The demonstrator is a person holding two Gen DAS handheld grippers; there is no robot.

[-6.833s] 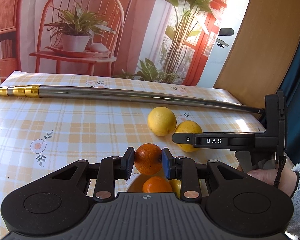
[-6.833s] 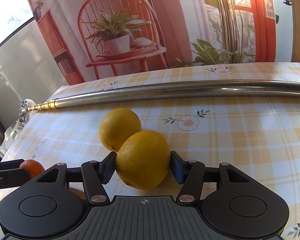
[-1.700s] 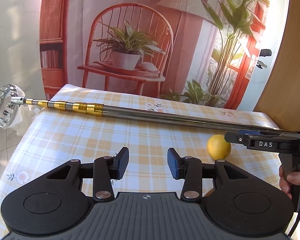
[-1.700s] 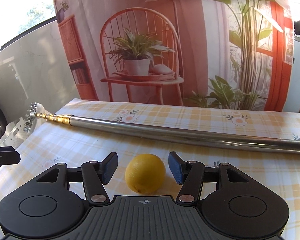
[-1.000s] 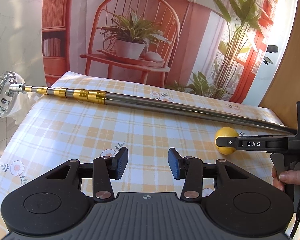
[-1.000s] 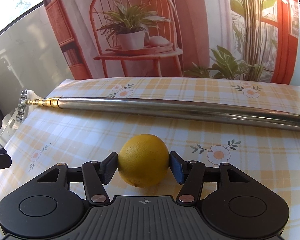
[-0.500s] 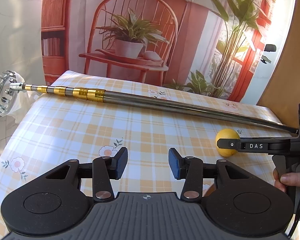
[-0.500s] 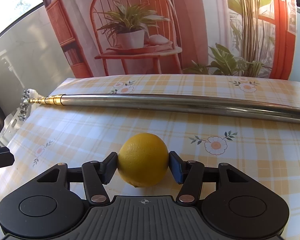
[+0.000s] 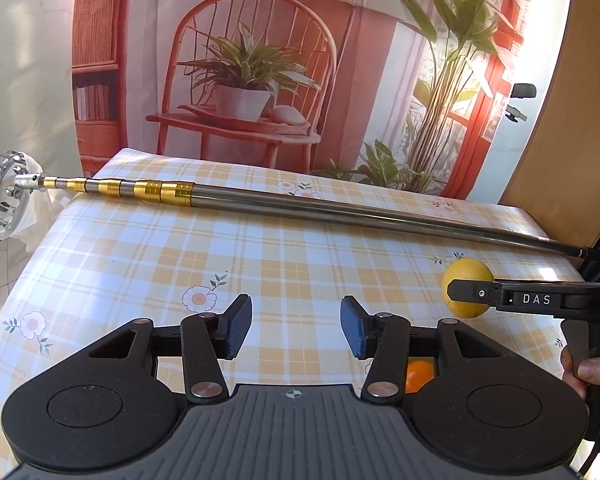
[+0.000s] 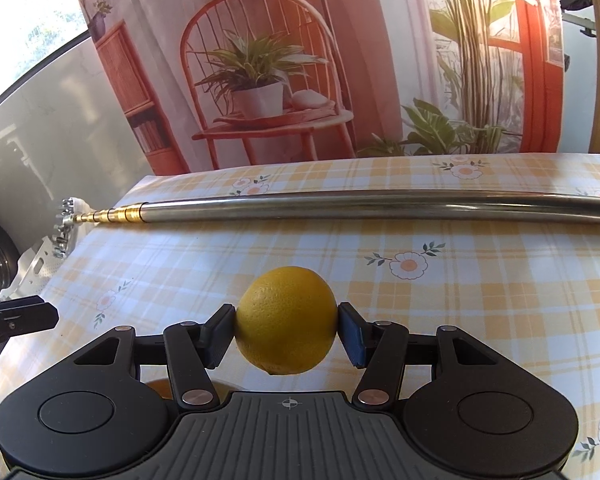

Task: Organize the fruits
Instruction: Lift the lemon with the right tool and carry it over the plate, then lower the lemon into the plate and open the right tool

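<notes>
Right gripper (image 10: 286, 330) clamps 1 yellow citrus (image 10: 286, 320) across its widest part, just above the checked tablecloth (image 10: 480, 292); firm, rounded, probably roll-prone; left gripper (image 9: 296, 326) gapes with nothing in it.

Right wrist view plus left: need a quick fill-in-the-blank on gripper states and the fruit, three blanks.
1. The right gripper is shut on a yellow ____.
2. The left gripper is ____, with nothing between its fingers.
3. The long metal pole lies on the checked tablecloth, ____ the held fruit.

Missing words: lemon; open; beyond
</notes>
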